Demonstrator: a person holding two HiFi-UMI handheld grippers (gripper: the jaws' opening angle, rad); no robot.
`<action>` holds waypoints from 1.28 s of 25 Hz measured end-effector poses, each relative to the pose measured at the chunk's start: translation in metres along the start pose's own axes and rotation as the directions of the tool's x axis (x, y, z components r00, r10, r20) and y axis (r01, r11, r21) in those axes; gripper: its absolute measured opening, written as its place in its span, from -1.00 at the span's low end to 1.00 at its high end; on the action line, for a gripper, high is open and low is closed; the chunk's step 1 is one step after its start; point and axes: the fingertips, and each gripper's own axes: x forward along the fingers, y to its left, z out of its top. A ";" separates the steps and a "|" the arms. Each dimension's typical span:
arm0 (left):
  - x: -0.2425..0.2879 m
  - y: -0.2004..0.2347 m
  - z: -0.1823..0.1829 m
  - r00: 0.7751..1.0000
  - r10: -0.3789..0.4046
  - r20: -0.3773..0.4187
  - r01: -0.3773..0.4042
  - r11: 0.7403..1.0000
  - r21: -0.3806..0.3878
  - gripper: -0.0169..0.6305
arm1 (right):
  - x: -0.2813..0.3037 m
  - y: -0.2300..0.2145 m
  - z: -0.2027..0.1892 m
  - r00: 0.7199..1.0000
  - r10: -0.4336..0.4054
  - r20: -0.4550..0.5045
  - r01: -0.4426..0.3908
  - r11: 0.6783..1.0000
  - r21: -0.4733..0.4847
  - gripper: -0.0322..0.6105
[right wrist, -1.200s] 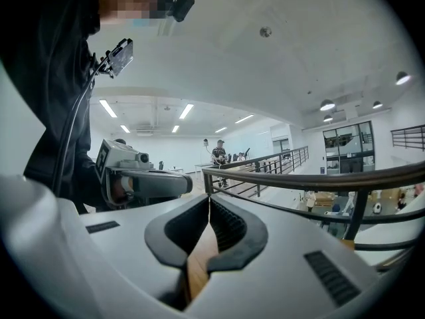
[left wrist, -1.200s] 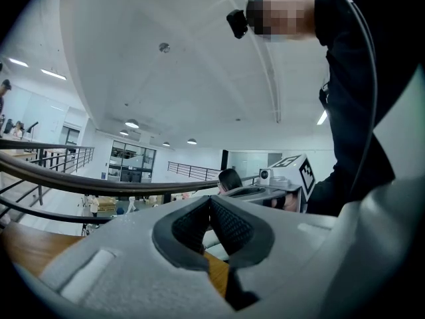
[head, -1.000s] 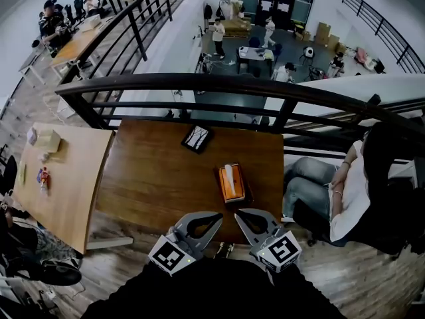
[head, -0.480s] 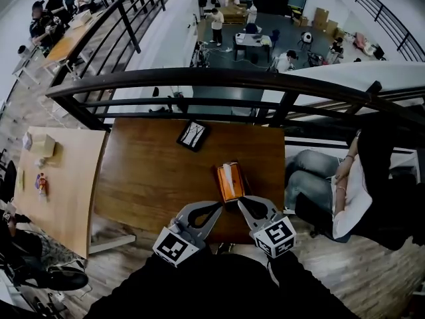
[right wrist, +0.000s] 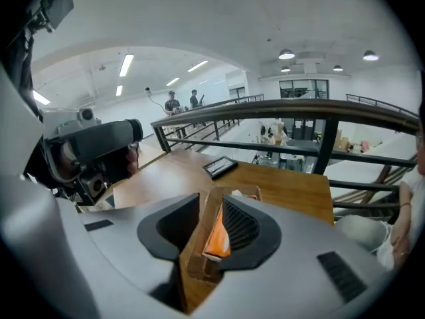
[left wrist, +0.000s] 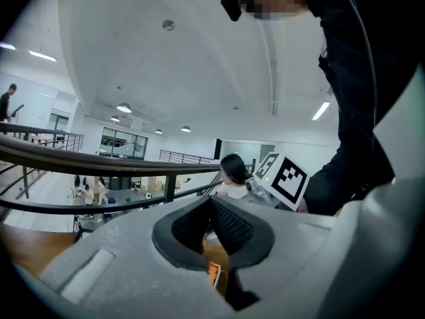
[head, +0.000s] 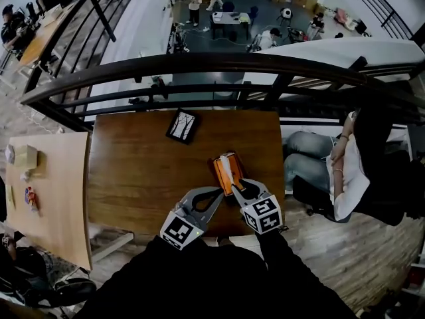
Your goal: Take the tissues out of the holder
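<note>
Head view: I'm on the approach. The orange tissue holder (head: 228,173) sits on the tabletop (head: 139,171) with a white tissue (head: 227,165) poking from its slot. Left gripper view: my left gripper (head: 216,193) is closed and empty. Right gripper view: my right gripper (head: 240,185) has just been opening, and the holder shows in the gap, ungripped. Next I judge I must pinch the tissue.

The desk (head: 146,171) is dark brown wood, smooth, with a soft sheen and faint grain. The table (head: 63,191) beside its left edge is paler, matt wood. The tissue holder (head: 218,176) looks smooth and orange with brown sides, and the tissue (head: 227,167) in it is soft white paper. The left gripper (head: 218,191) is matt grey plastic with ribbed black pads (left wrist: 232,226). The railing (head: 219,62) past the desk's far edge is dark, smooth metal.
</note>
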 end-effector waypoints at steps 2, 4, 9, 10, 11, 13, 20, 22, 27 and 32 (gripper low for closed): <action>0.002 0.008 -0.010 1.000 -0.014 -0.002 0.014 1.000 0.005 -0.92 | 0.017 -0.007 -0.011 0.998 -0.042 -0.051 0.043 0.999 0.011 -0.58; 0.004 0.015 -0.021 1.000 -0.025 -0.011 0.025 0.999 0.029 -0.92 | 0.033 -0.013 -0.024 0.992 -0.074 -0.106 0.078 0.997 0.025 -0.51; 0.011 0.032 -0.046 0.998 -0.056 -0.031 0.057 0.998 0.029 -0.92 | 0.065 -0.025 -0.049 0.967 -0.128 -0.220 0.145 0.987 0.064 -0.28; 0.012 0.034 -0.050 0.997 -0.065 -0.034 0.066 0.997 0.026 -0.92 | 0.070 -0.026 -0.053 0.962 -0.136 -0.237 0.156 0.985 0.068 -0.25; 0.013 0.036 -0.052 0.997 -0.074 -0.036 0.075 0.997 0.023 -0.92 | 0.075 -0.027 -0.055 0.958 -0.144 -0.249 0.166 0.984 0.070 -0.23; 0.015 0.041 -0.056 0.995 -0.086 -0.039 0.087 0.996 0.010 -0.92 | 0.085 -0.031 -0.054 0.951 -0.161 -0.263 0.184 0.981 0.066 -0.16; 0.013 0.053 -0.068 0.991 -0.122 -0.053 0.120 0.992 -0.032 -0.92 | 0.109 -0.037 -0.078 0.904 -0.194 -0.381 0.235 0.970 0.062 0.09; 0.011 0.059 -0.071 0.991 -0.125 -0.055 0.123 0.991 -0.043 -0.92 | 0.115 -0.037 -0.085 0.889 -0.197 -0.414 0.242 0.969 0.058 0.11; 0.010 0.074 -0.075 0.990 -0.126 -0.058 0.123 0.991 -0.057 -0.92 | 0.132 -0.042 -0.097 0.867 -0.213 -0.451 0.262 0.964 0.048 0.11; 0.011 0.074 -0.076 0.990 -0.123 -0.063 0.118 0.991 -0.066 -0.92 | 0.125 -0.048 -0.097 0.848 -0.229 -0.478 0.273 0.962 0.023 0.01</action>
